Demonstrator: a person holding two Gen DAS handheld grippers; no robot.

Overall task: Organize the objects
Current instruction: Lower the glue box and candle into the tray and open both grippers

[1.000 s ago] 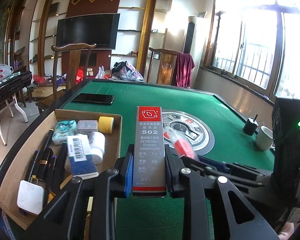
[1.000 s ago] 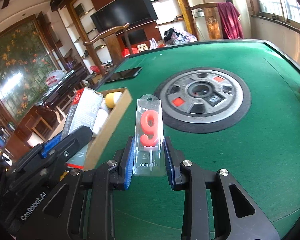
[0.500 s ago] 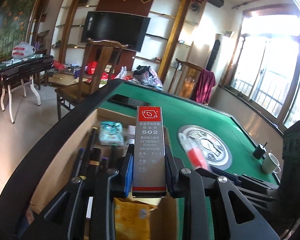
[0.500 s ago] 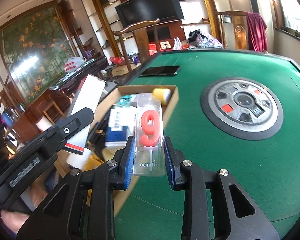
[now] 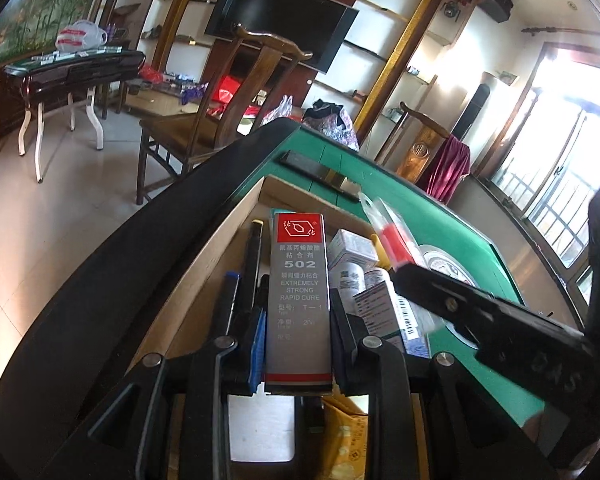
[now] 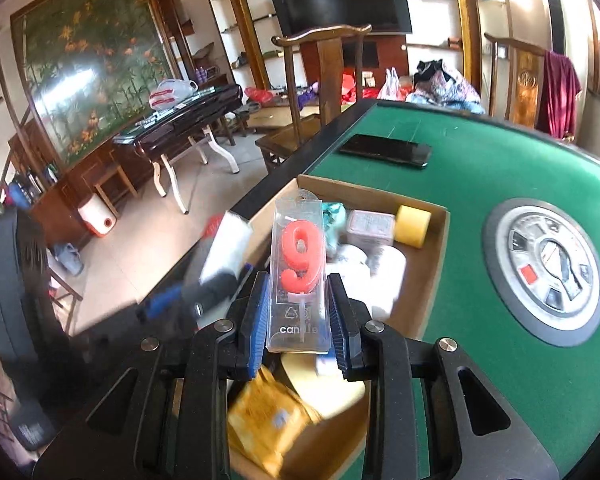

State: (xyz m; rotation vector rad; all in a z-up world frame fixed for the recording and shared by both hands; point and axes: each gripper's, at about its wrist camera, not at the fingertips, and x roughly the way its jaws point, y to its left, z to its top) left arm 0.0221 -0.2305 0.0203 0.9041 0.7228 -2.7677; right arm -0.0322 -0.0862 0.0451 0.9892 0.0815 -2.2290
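My left gripper (image 5: pixel 298 354) is shut on a grey and red 502 glue box (image 5: pixel 299 300), held upright over the left side of the cardboard box (image 5: pixel 220 248). My right gripper (image 6: pixel 299 320) is shut on a clear pack with a red "9" candle (image 6: pixel 300 256), held over the same cardboard box (image 6: pixel 428 284). The candle pack also shows blurred in the left wrist view (image 5: pixel 394 240), with the right gripper's black body below it. The left gripper and glue box show blurred at the left of the right wrist view (image 6: pixel 224 252).
The box holds pens (image 5: pixel 252 272), small white cartons (image 5: pixel 352 246), a yellow roll (image 6: pixel 412 226) and a yellow packet (image 6: pixel 272 420). A black phone (image 6: pixel 386 151) lies on the green table (image 6: pixel 500 172) beyond the box. The round centre panel (image 6: pixel 548 272) is at right. A wooden chair (image 5: pixel 220 120) stands by the table.
Both grippers have swung left, from above the green felt to over the cardboard box. Each still holds its item.
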